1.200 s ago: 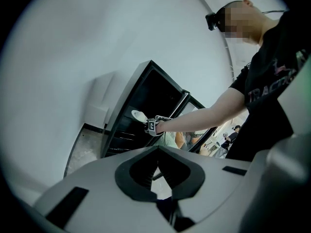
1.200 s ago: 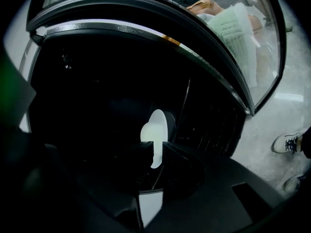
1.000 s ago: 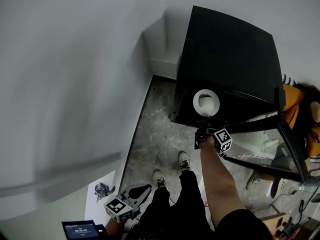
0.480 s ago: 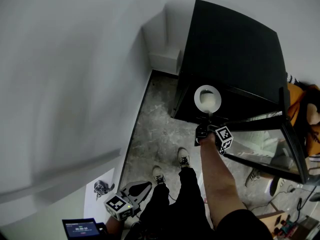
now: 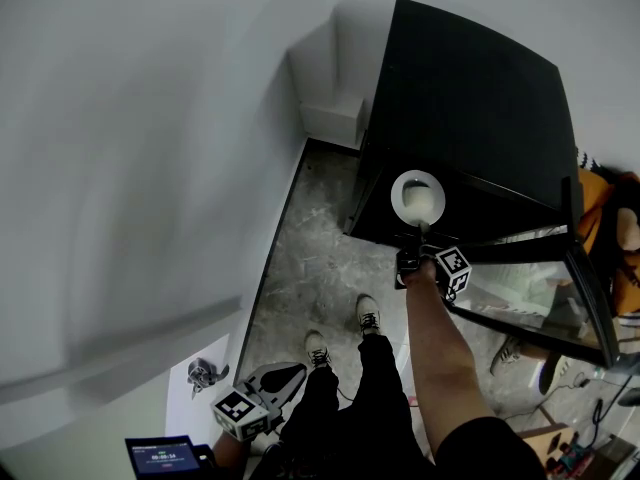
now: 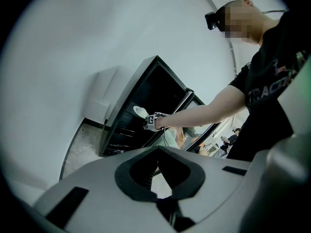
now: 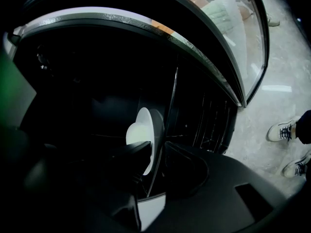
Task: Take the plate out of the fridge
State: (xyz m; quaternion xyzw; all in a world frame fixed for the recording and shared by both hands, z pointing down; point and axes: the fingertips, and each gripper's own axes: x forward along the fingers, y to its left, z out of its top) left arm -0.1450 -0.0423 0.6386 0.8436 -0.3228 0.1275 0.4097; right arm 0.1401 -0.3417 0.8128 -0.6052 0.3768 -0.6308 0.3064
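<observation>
A white plate (image 5: pixel 418 198) stands on edge at the mouth of the black fridge (image 5: pixel 470 98). My right gripper (image 5: pixel 420 243) reaches it from below. In the right gripper view the plate's (image 7: pixel 141 130) rim runs between the jaws of my right gripper (image 7: pixel 156 152). Those jaws have just been opening: one sits against the plate's face and a dark gap shows at the other. My left gripper (image 5: pixel 285 376) hangs low beside my legs, shut and empty (image 6: pixel 158 161). The left gripper view shows the plate (image 6: pixel 141 111) from afar.
The fridge's glass door (image 5: pixel 530 278) swings open to the right of my arm. Wire shelves (image 7: pixel 204 120) line the dark inside. White walls close in on the left, with a white box (image 5: pixel 330 88) in the corner. My shoes (image 5: pixel 345 333) stand on the speckled floor.
The right gripper and the plate have stayed at the fridge opening, with only a slight shift in the view. The left gripper has not moved.
</observation>
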